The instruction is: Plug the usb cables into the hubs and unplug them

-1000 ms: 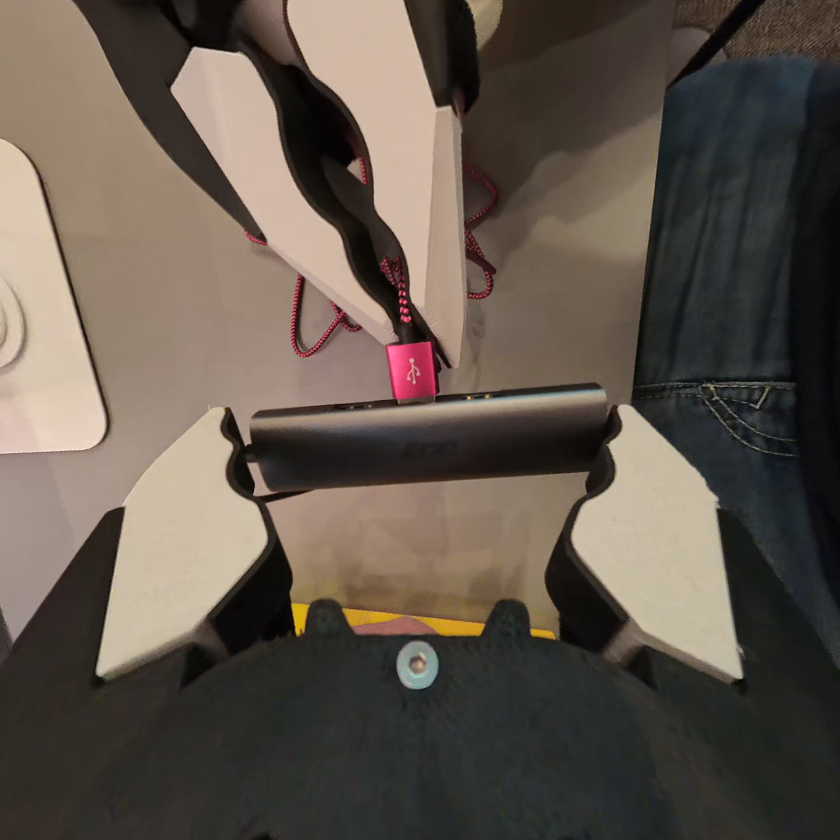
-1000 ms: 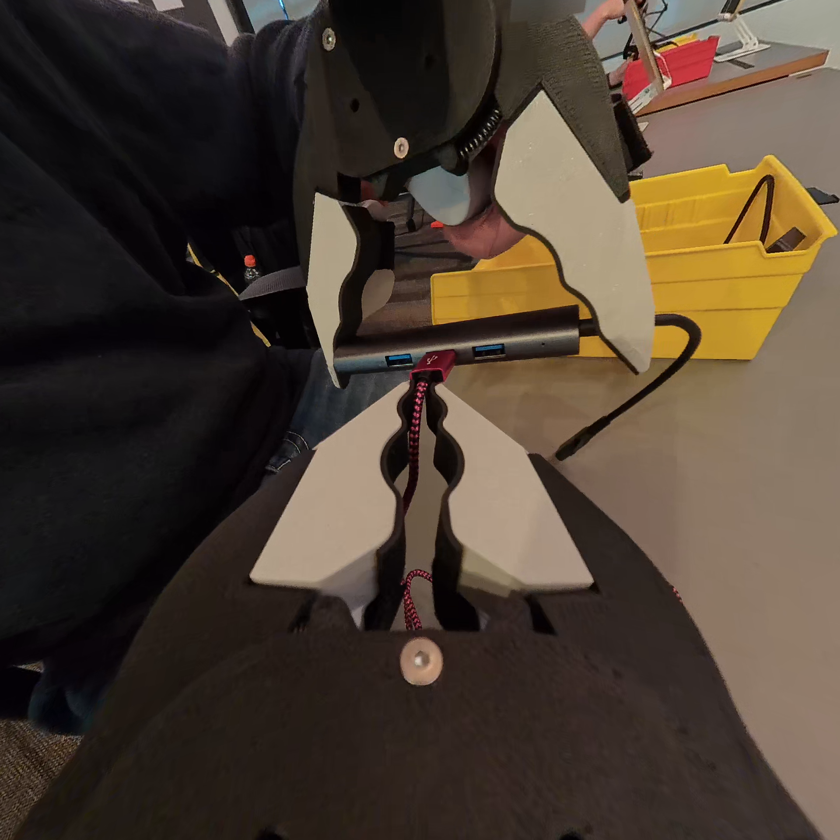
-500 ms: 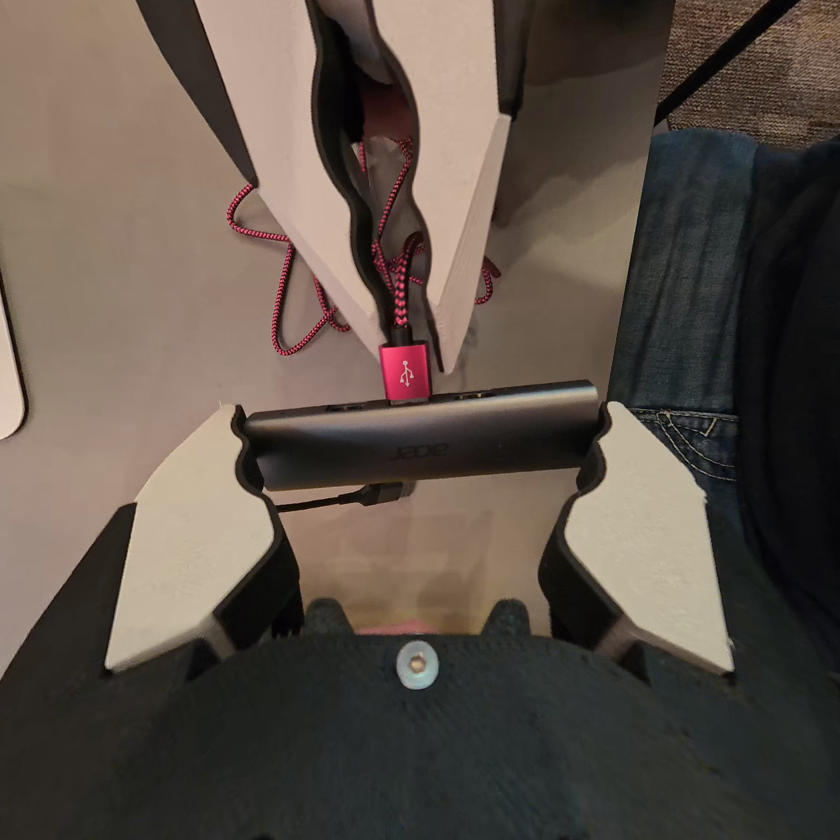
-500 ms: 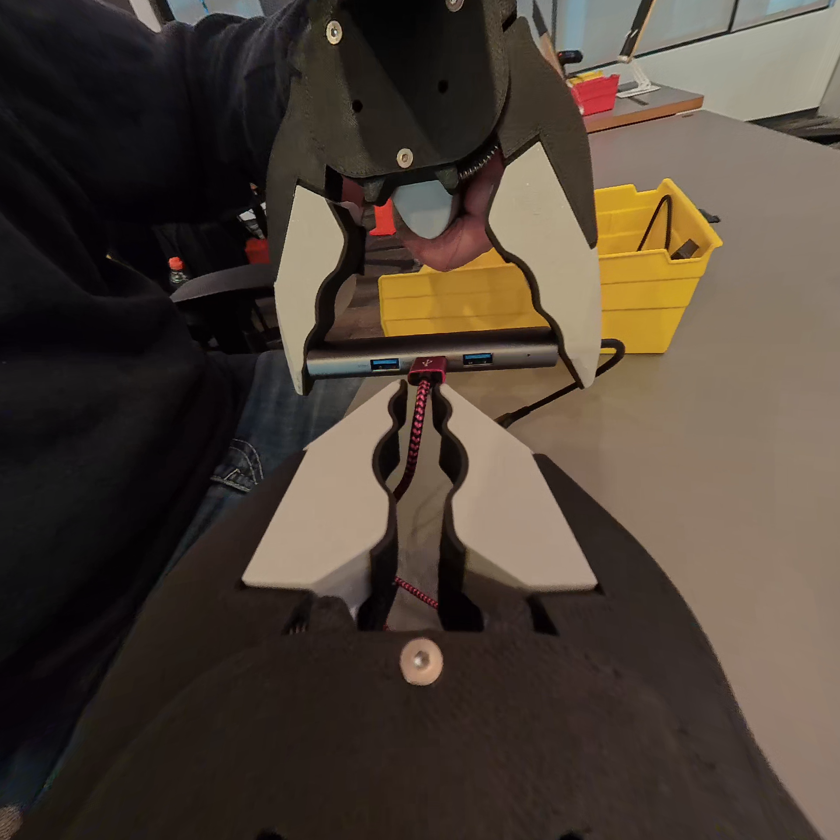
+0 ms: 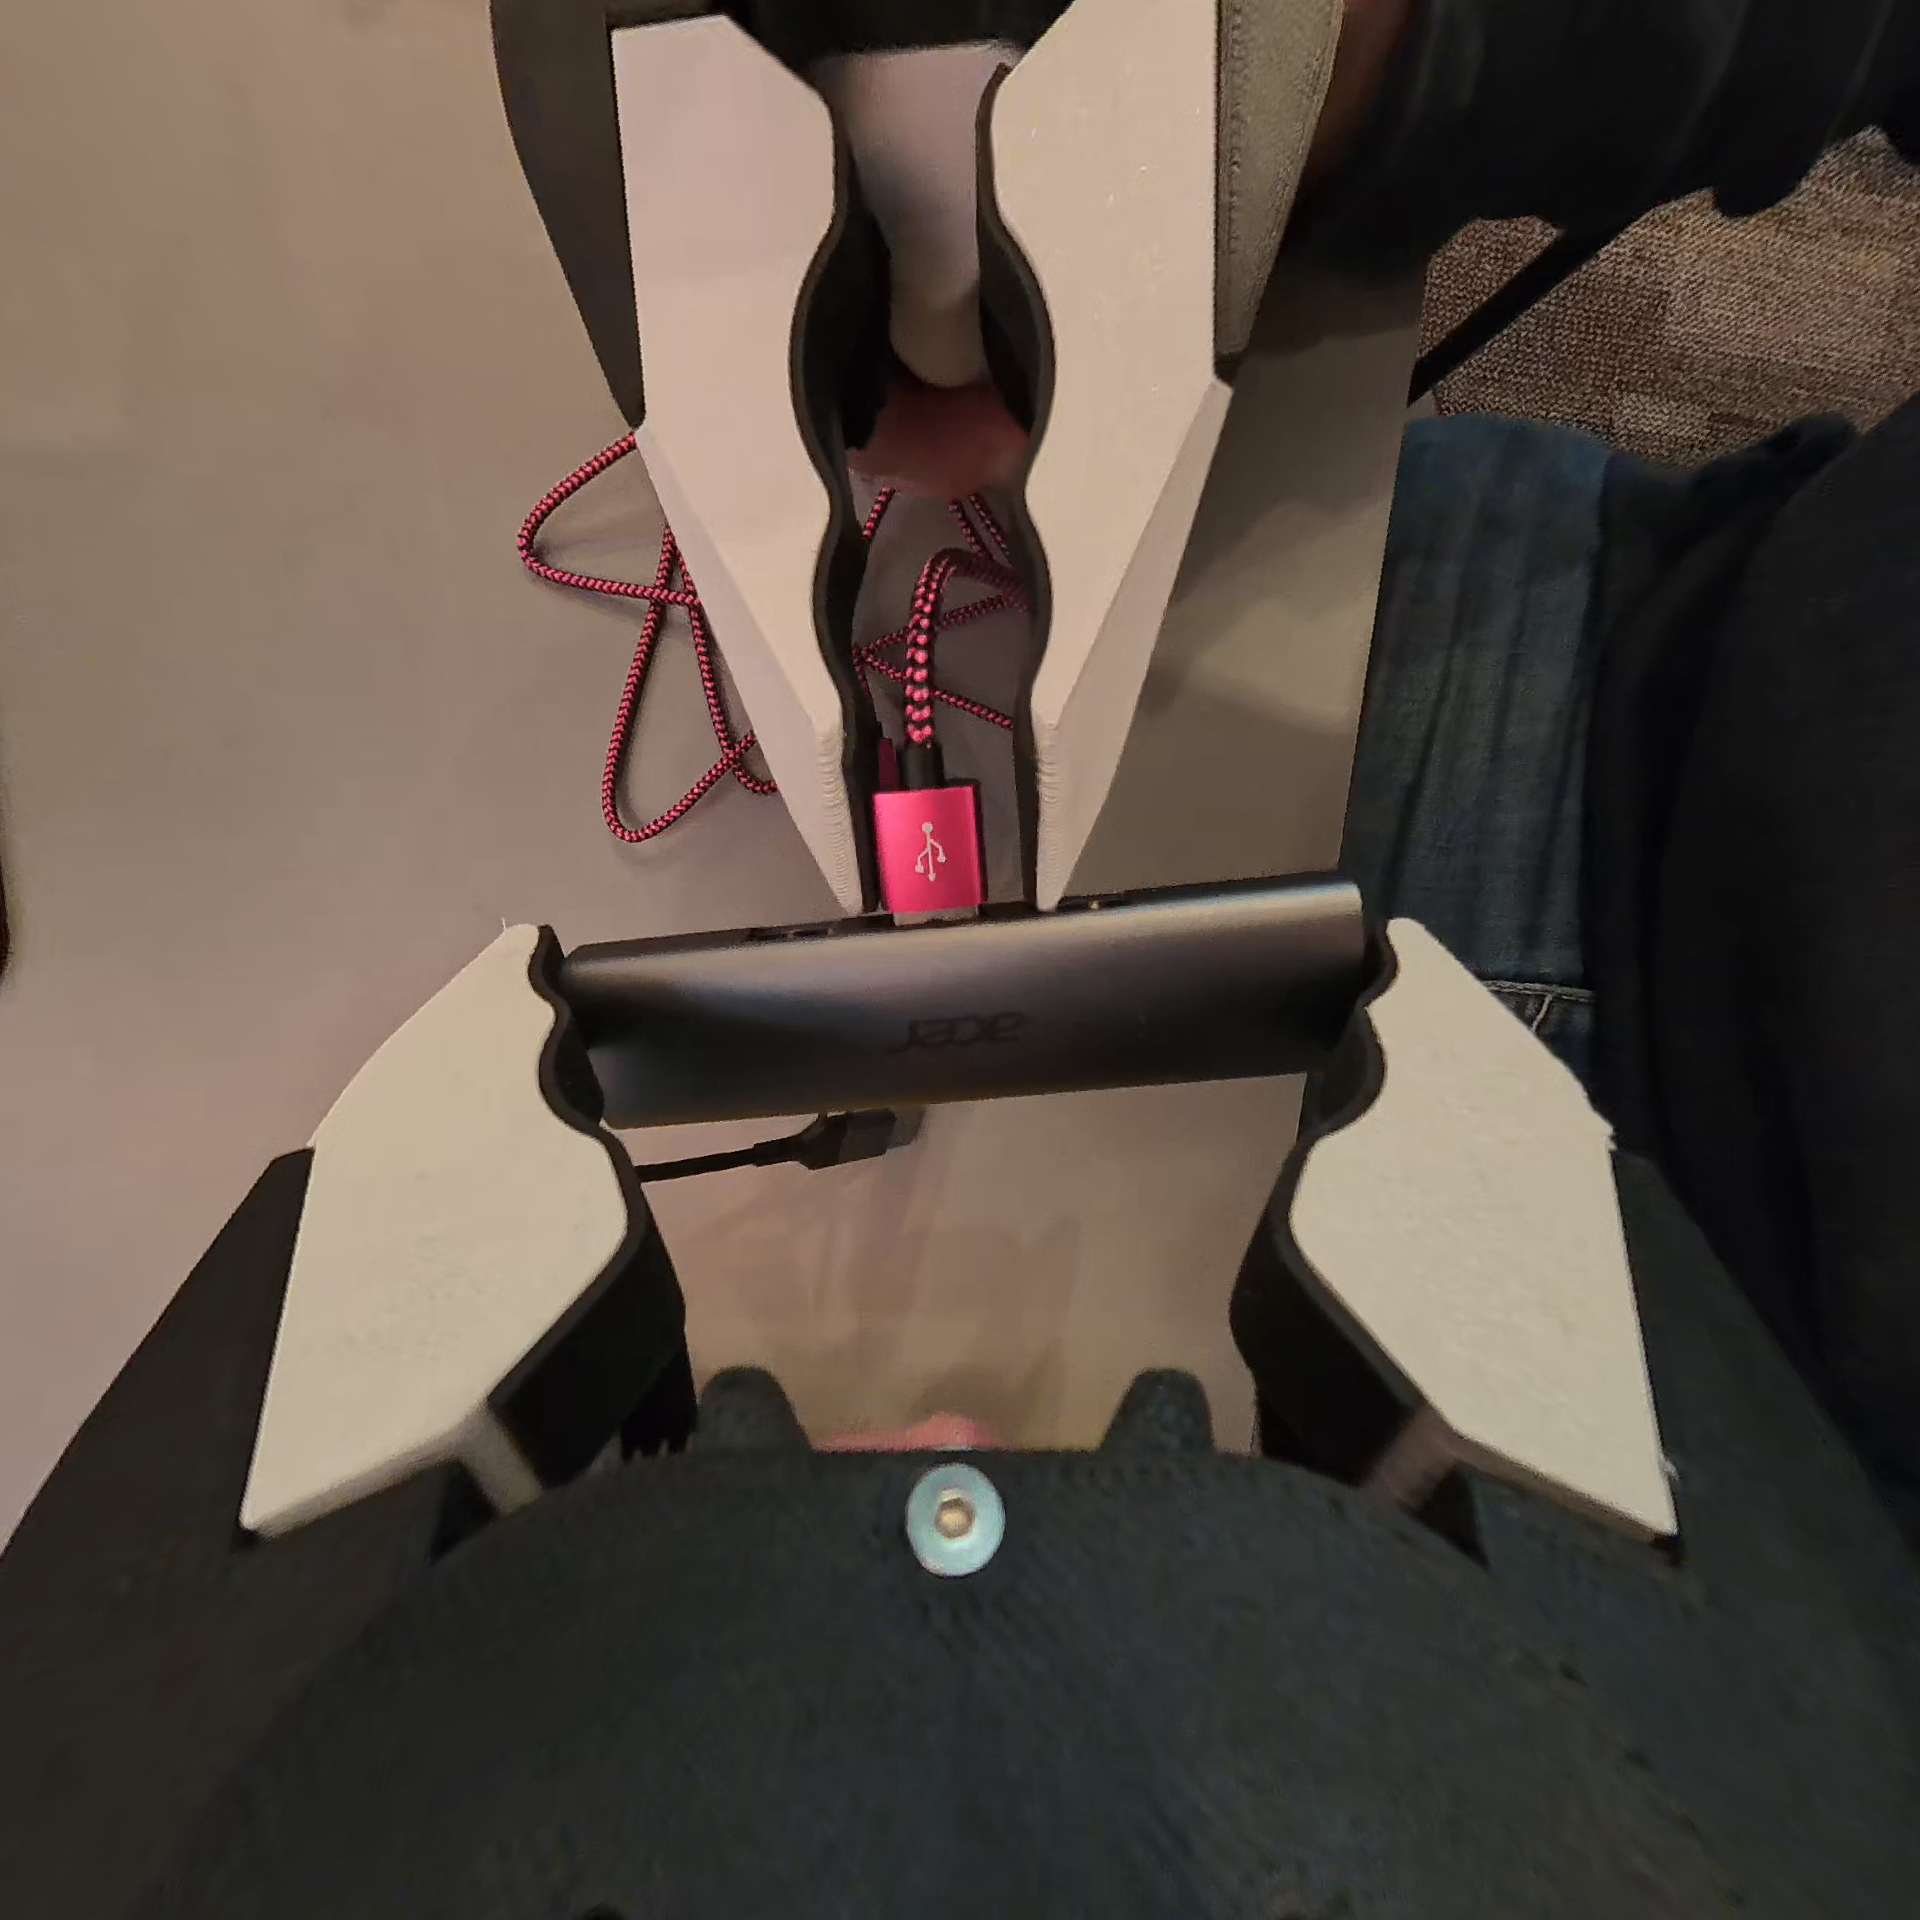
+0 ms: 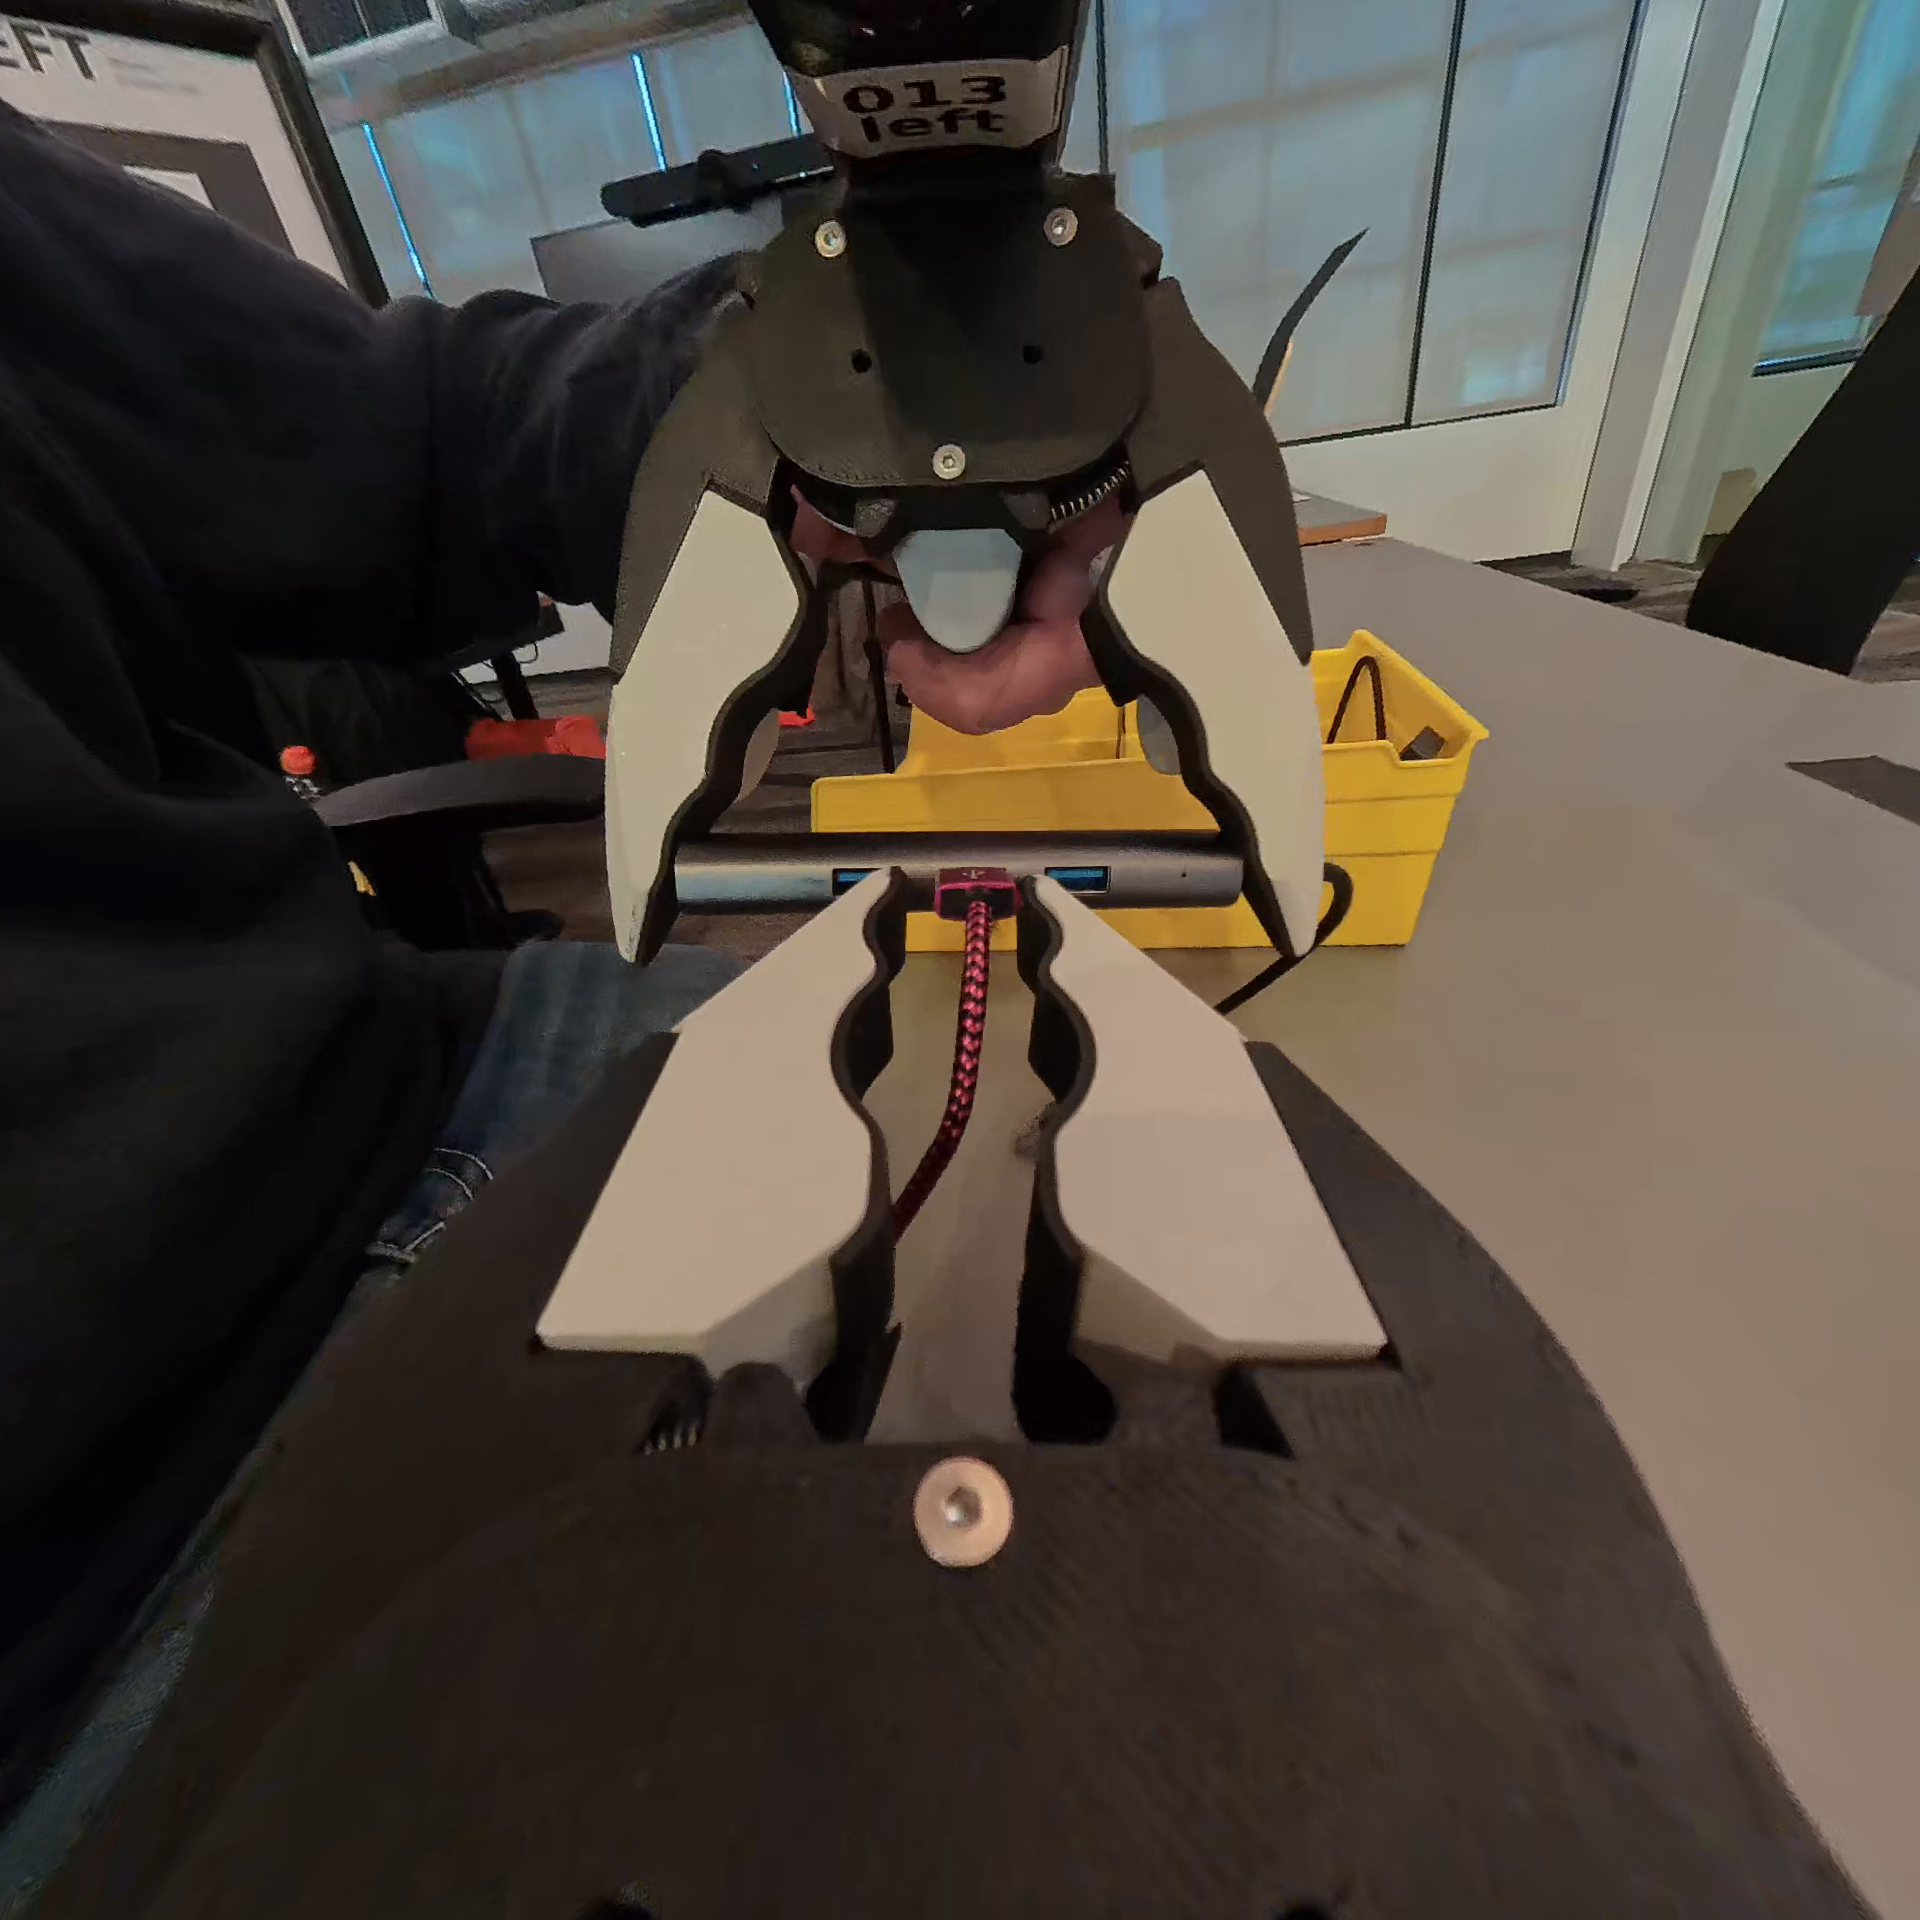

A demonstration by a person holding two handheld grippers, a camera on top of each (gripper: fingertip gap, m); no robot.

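Note:
My left gripper (image 5: 961, 987) is shut on the two ends of a dark grey USB hub (image 5: 966, 1023) and holds it level above the table. A pink USB plug (image 5: 925, 852) sits in the hub's middle port. Its pink braided cable (image 5: 639, 644) trails in loops on the table. My right gripper (image 6: 961, 896) faces the hub, its jaws a little open on either side of the plug (image 6: 971, 891), not pinching it. The cable (image 6: 961, 1039) runs back between its fingers. In the right wrist view the left gripper (image 6: 961, 925) holds the hub (image 6: 1143, 883), with blue ports either side of the plug.
A yellow bin (image 6: 1382, 831) with a black cable in it stands behind the hub on the grey table (image 6: 1610, 1195). The hub's own black cable (image 5: 790, 1153) hangs below it. The table edge and a person's jeans (image 5: 1475, 727) lie close to the right. The tips of both grippers are at nearly the same place.
My right gripper's jaws have opened and let go of the pink cable behind the plug. The plug stays in the hub. Both grippers have swung more upright; the left one still holds the hub.

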